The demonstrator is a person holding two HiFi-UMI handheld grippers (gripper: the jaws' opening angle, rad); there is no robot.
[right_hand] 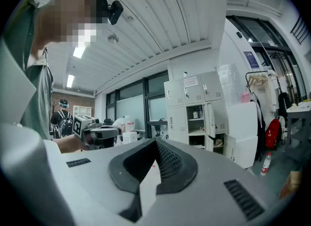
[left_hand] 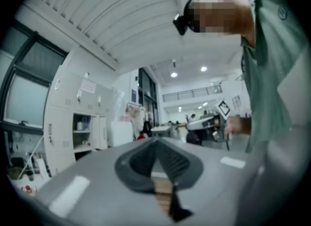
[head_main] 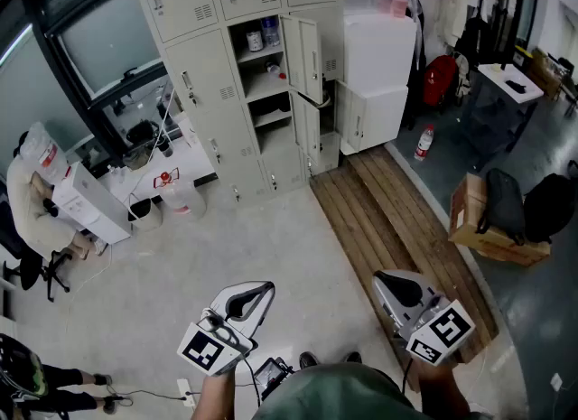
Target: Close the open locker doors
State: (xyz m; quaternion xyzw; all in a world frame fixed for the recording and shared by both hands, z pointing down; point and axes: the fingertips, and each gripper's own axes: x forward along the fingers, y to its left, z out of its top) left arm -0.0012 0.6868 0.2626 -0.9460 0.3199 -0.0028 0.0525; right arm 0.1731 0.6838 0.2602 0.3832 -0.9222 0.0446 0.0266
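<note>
Pale office floor underfoot, with the locker bank [head_main: 203,75] against the far wall, well apart from both tools. Still swung out on one column: upper locker door [head_main: 309,52] and lower locker door [head_main: 312,138], exposing bottles [head_main: 268,30]. Held low by the body, left gripper [head_main: 248,294] and right gripper [head_main: 395,283], jaws pressed together on nothing. Apparently nothing closed yet; approach and both pushes remaining.

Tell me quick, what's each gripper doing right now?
Left gripper: shut, holding nothing.
Right gripper: shut, holding nothing.
</note>
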